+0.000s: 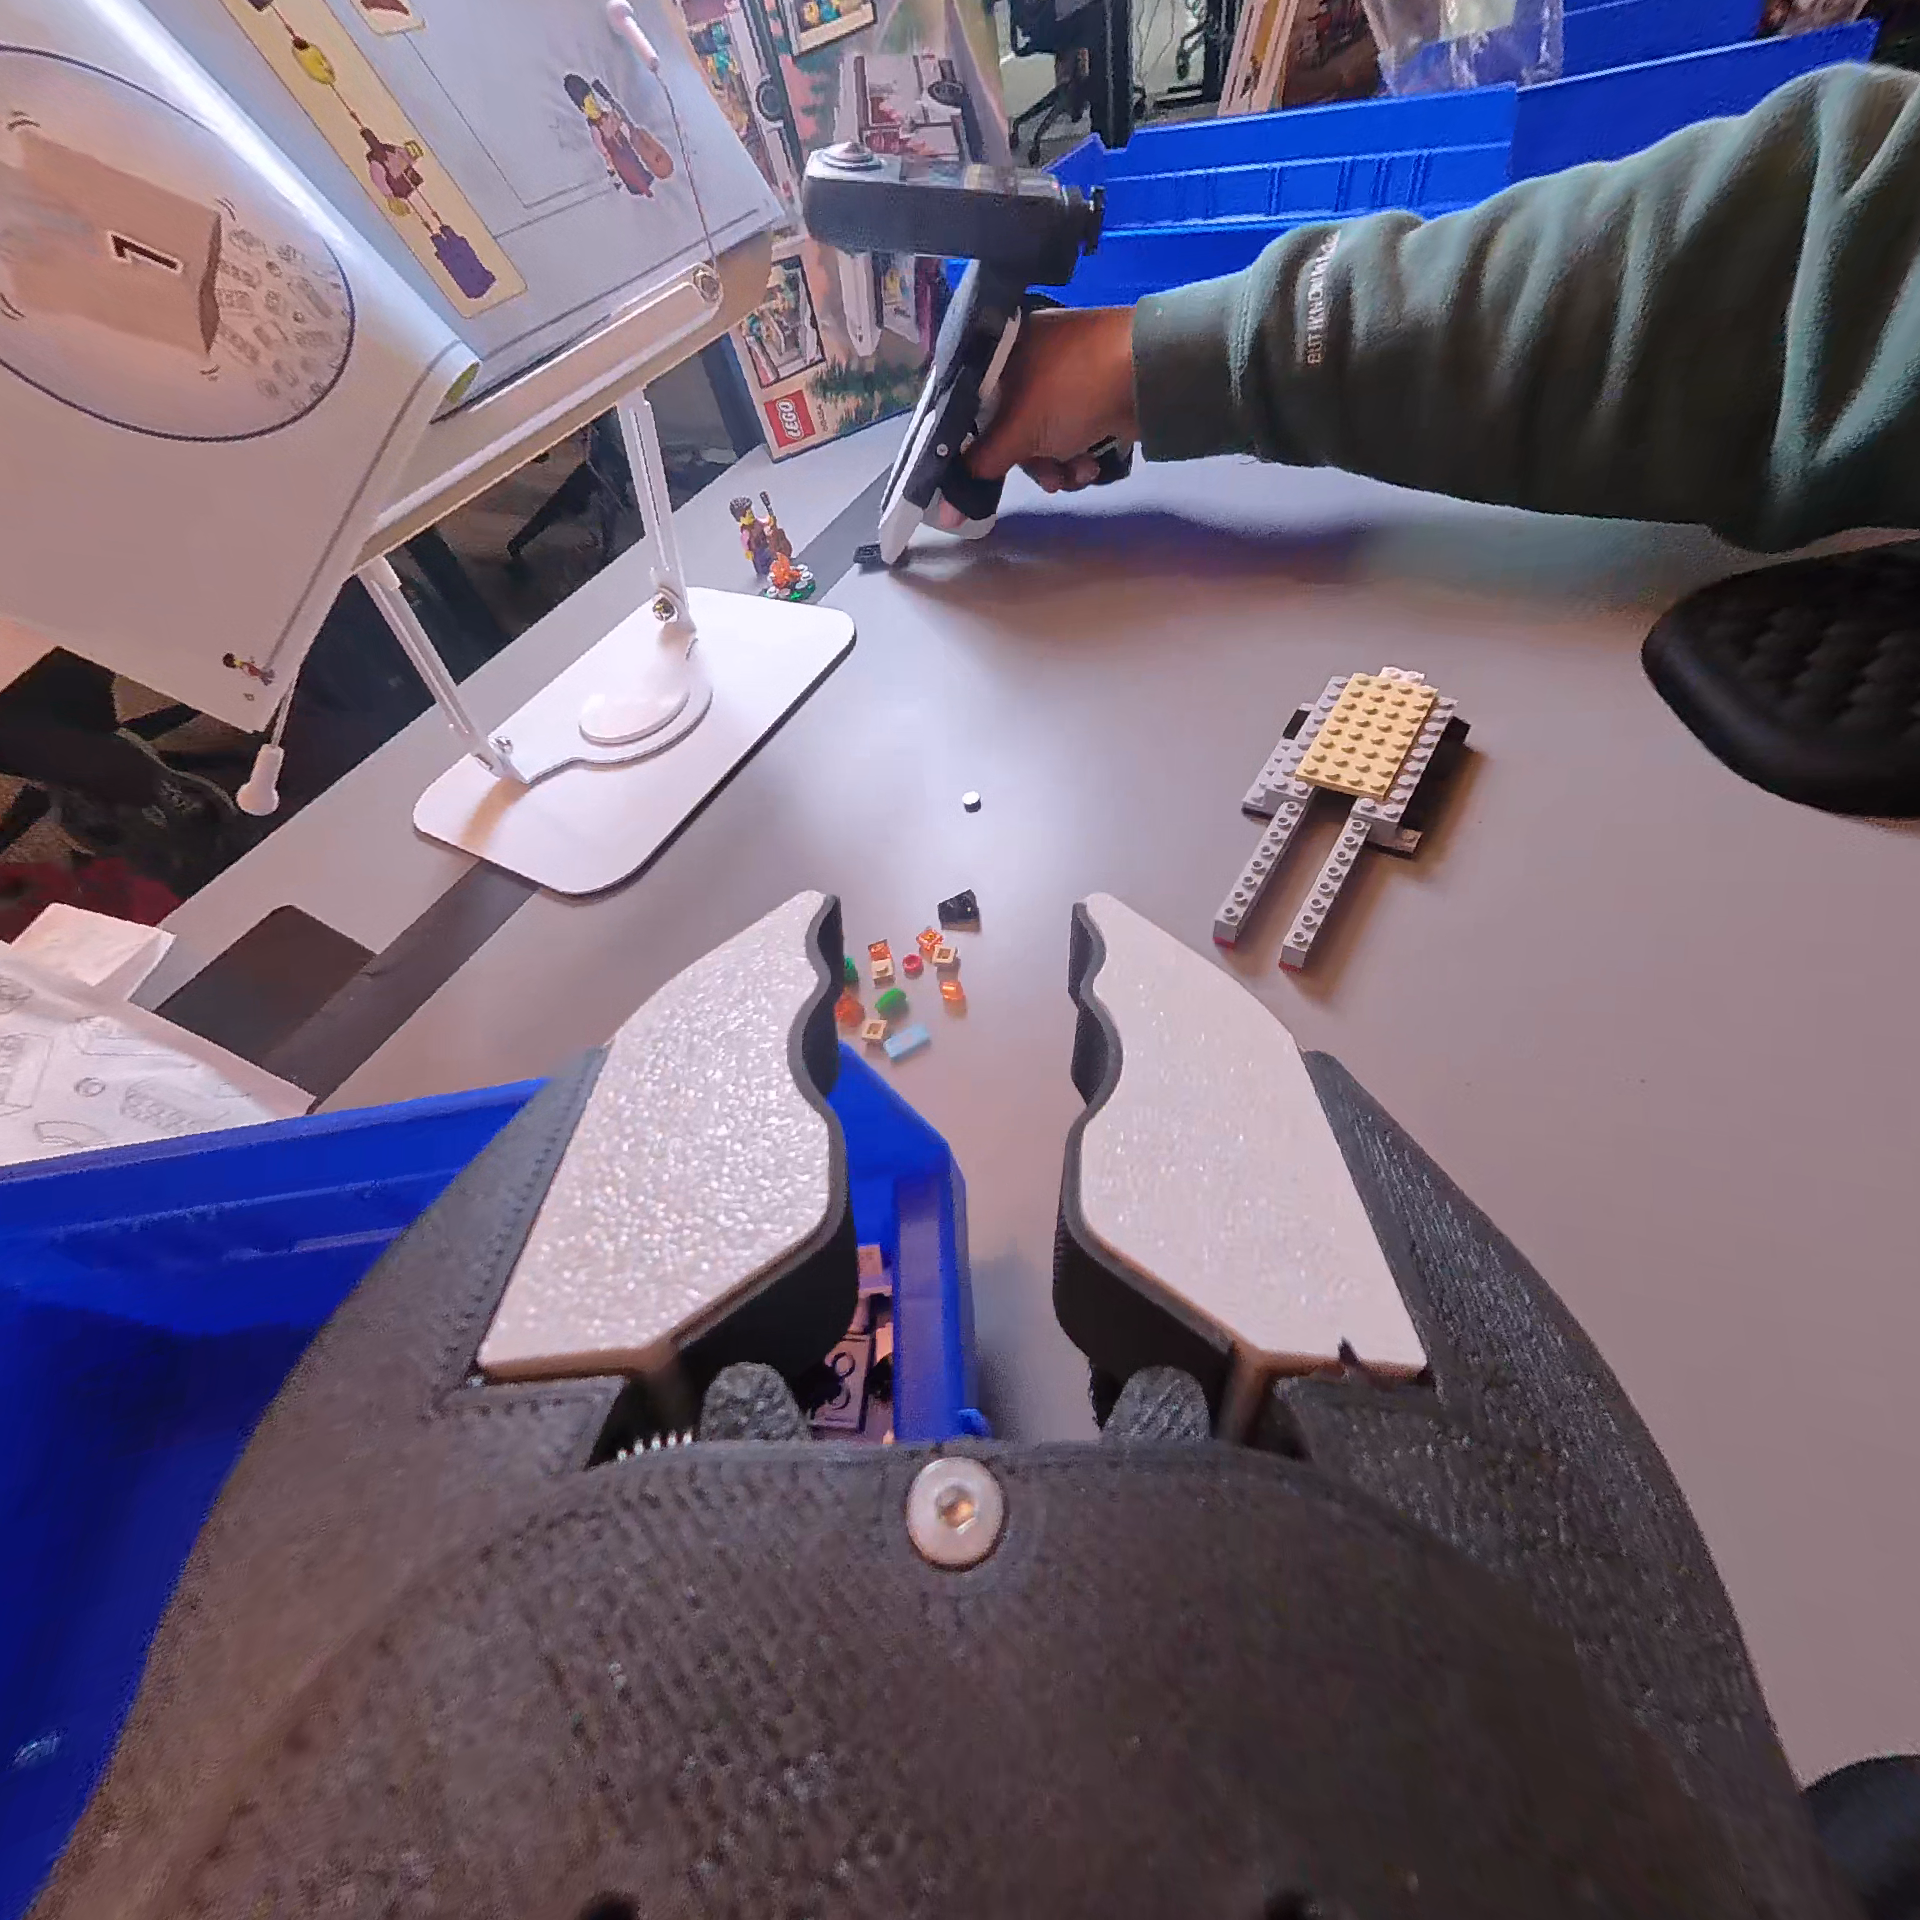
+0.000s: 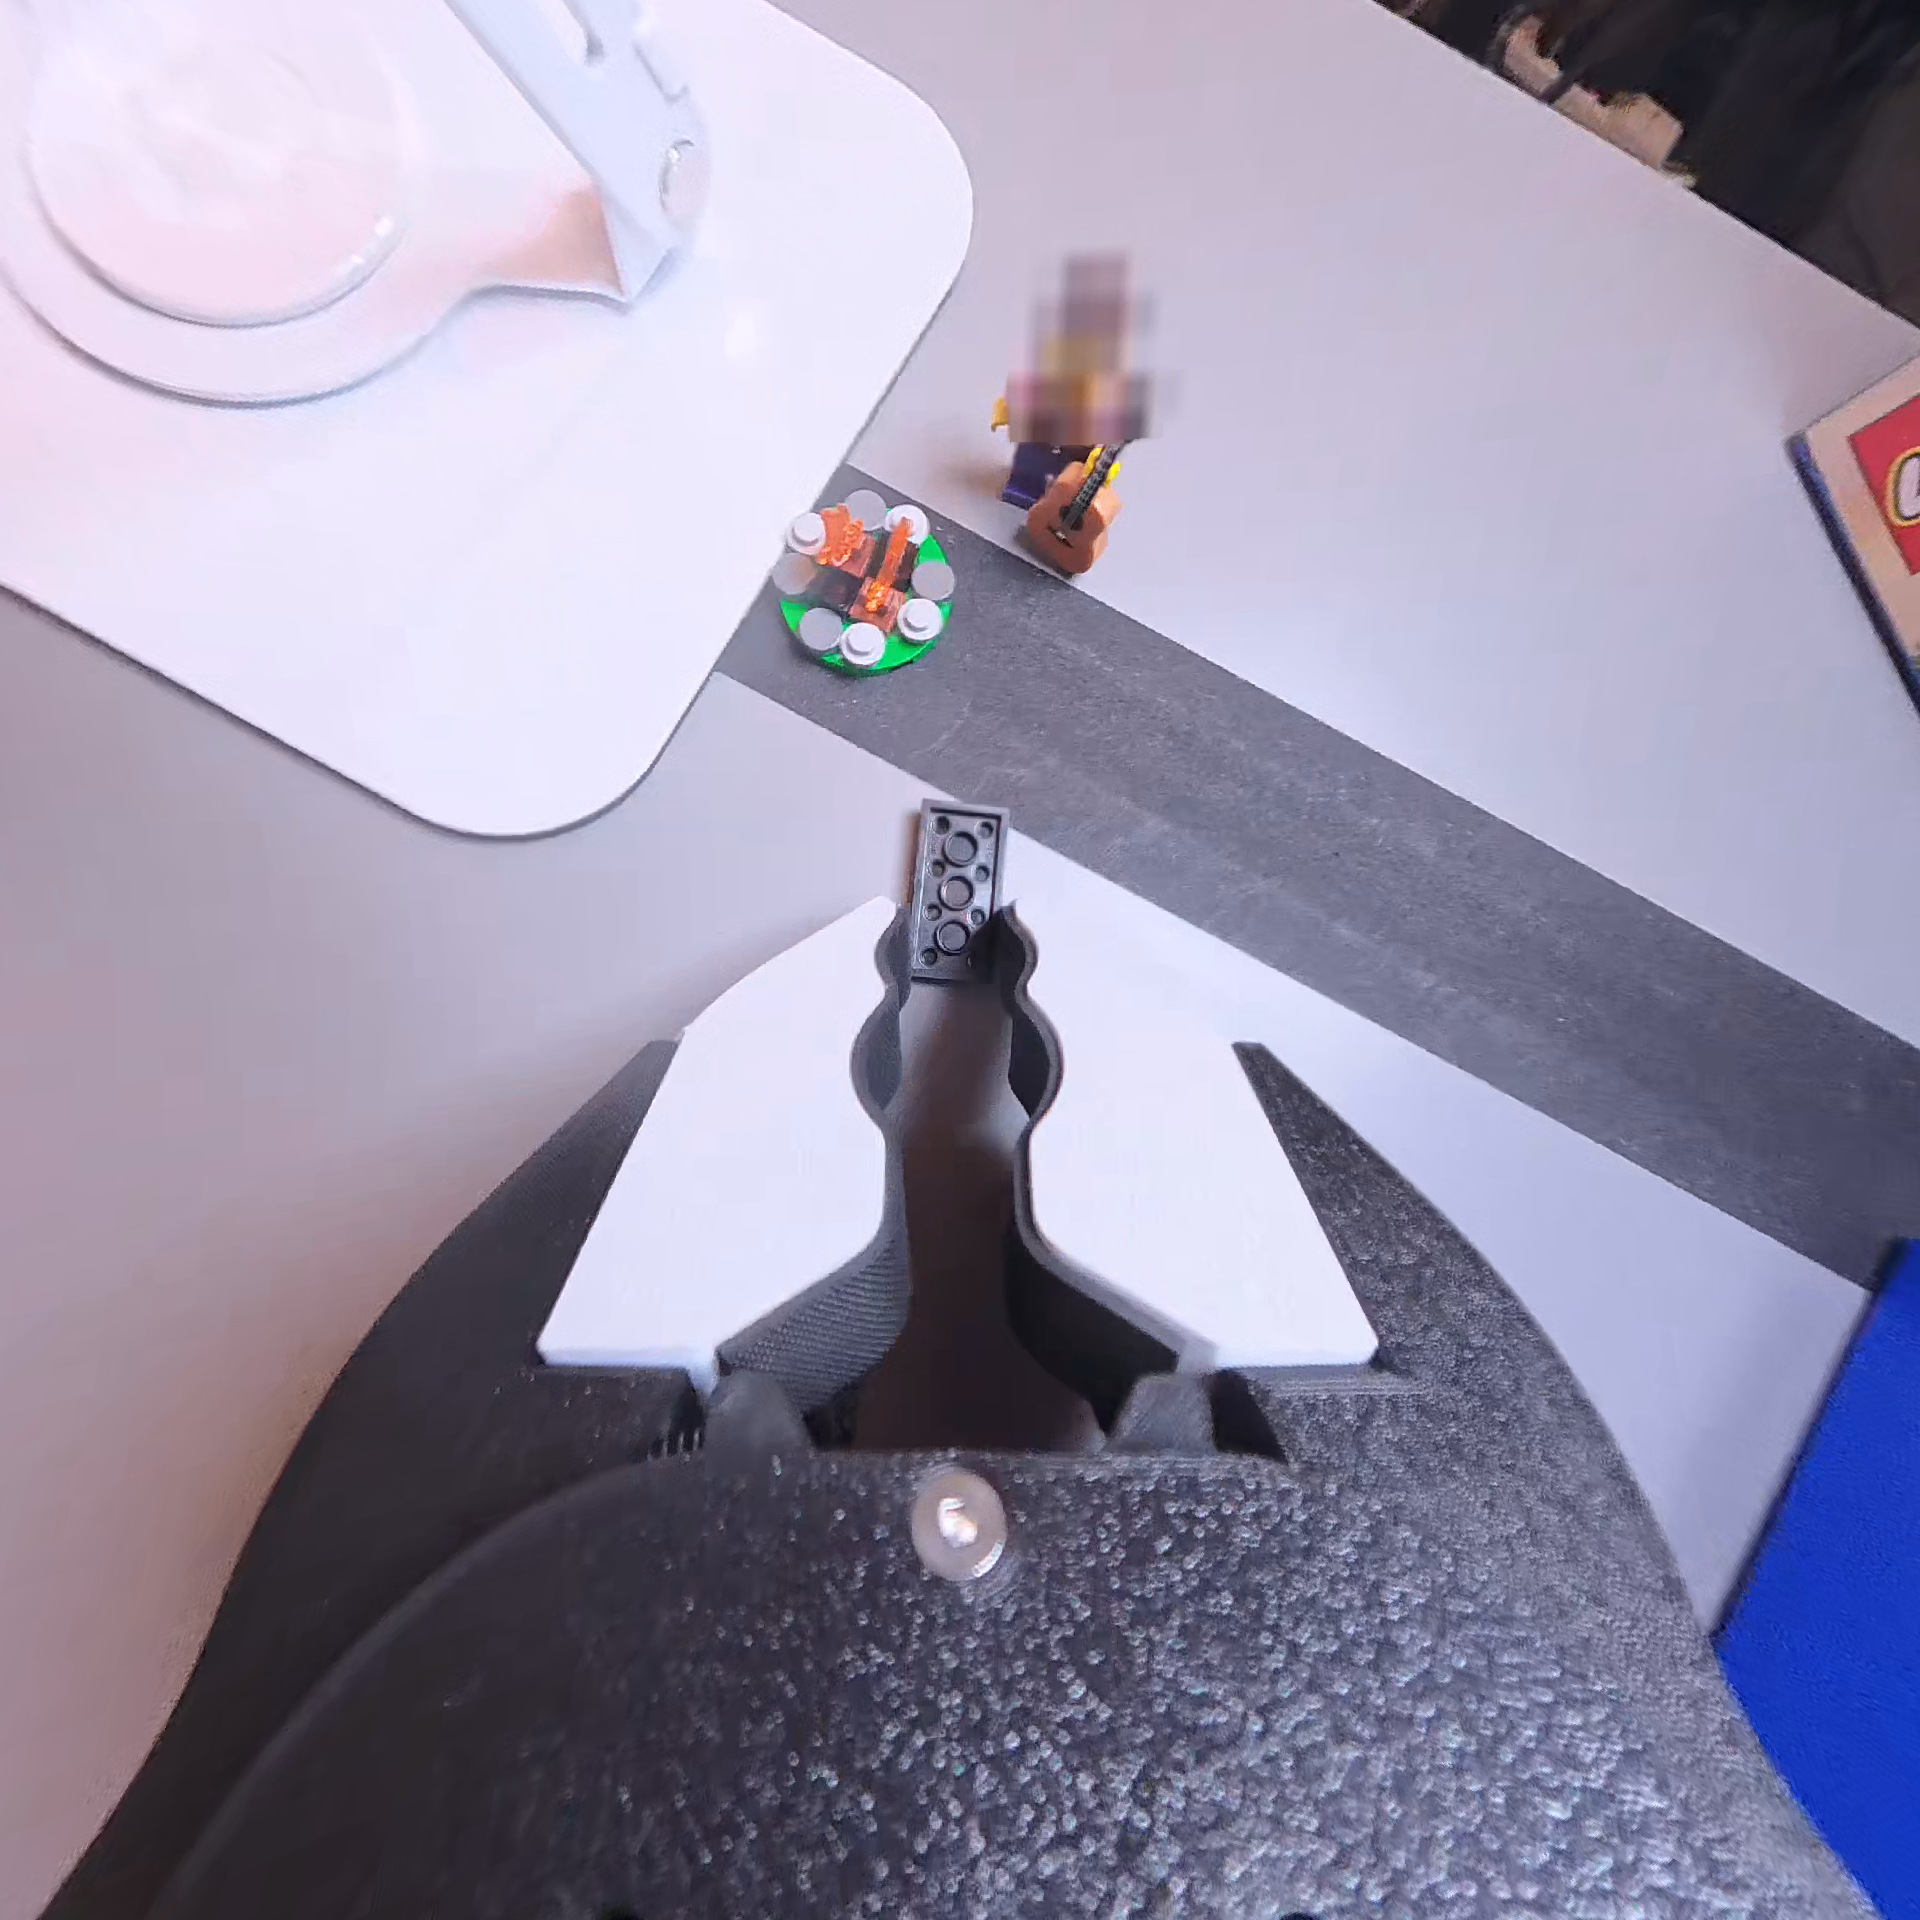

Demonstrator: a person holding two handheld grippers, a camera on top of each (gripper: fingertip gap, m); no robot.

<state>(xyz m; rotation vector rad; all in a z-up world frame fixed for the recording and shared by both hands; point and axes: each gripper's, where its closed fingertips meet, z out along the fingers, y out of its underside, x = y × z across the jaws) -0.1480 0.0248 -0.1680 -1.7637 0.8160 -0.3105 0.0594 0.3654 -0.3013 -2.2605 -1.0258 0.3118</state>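
The right gripper [image 2: 951, 930] is down at the table [image 2: 260, 1039], just this side of the white stand base [image 2: 468, 520], and its fingertips are clenched on the near end of a small dark grey plate [image 2: 958, 883] lying underside-up, with both pads against its long edges. That looks like the narrow way to take it, so the thin piece cannot twist out. The far end of the plate pokes out toward the dark strip [image 2: 1351, 883], beyond which, off the base's corner, sit a little green campfire disc [image 2: 864, 592] and a toy figure with a guitar [image 2: 1070, 499], parked clear of the working space, I'd say. On the other side of the base, nearer me, the left gripper [image 1: 954, 935] hangs above the blue bin [image 1: 260, 1247] with its jaws spread and nothing between them. Below them, in front of the base, lies a scatter of tiny coloured pieces [image 1: 904, 982], likely tipped out for sorting. Farther right from the base, the grey-and-tan brick assembly [image 1: 1351, 769] lies flat, studs up, ready to take more parts.
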